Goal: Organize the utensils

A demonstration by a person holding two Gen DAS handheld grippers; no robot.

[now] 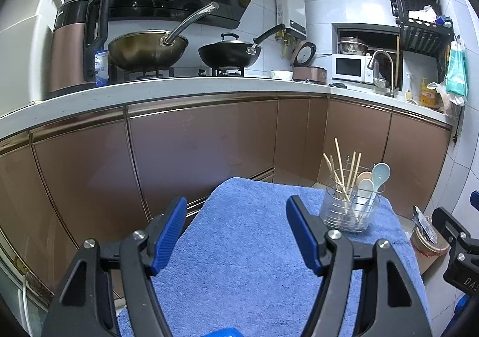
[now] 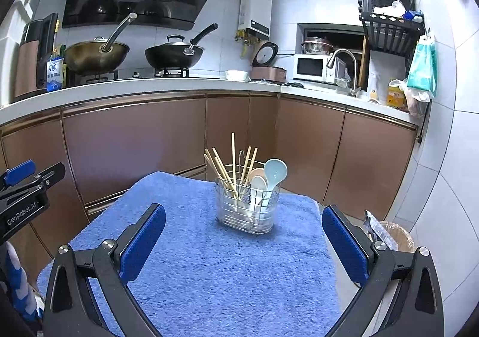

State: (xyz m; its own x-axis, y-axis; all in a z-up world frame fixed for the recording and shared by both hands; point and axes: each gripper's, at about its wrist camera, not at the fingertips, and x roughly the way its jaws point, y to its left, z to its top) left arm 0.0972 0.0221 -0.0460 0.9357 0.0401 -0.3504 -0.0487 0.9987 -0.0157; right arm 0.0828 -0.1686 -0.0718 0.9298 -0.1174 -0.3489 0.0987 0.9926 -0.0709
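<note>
Tongs: both were spread wide and held nothing. left gripper (image 1: 236,212) hovered over the near-left part of the towel; right gripper (image 2: 244,227) hovered over the near edge, its jaws framing the holder from a distance. Likely a rest or approach pose, judging by the gap to any object.
Towel: blue towel (image 2: 209,262) covered the small table, probably as a non-slip pad. Table itself was hidden under it; near edge was cut off by the gripper bodies.
Holder: clear utensil holder (image 2: 247,211) stood upright at the far-right of the towel, well apart from both tongs. Its base contents were hard to read through the ribbed wall.
Chopsticks: chopsticks (image 2: 232,166) stood in the holder's left part, fanned and leaning at mixed angles. Exact count unclear.
Spoons: spoons (image 2: 269,176) stood bowl-up in the right part, a pale blue one behind whitish ones. A thin wire piece rose between the two groups; could not tell what it was.
Task status: no loose utensils were visible on the towel, so sorting looked done or nearly so.
Hidden: bin (image 2: 398,236) at the right was partly blocked by the right finger.
</note>
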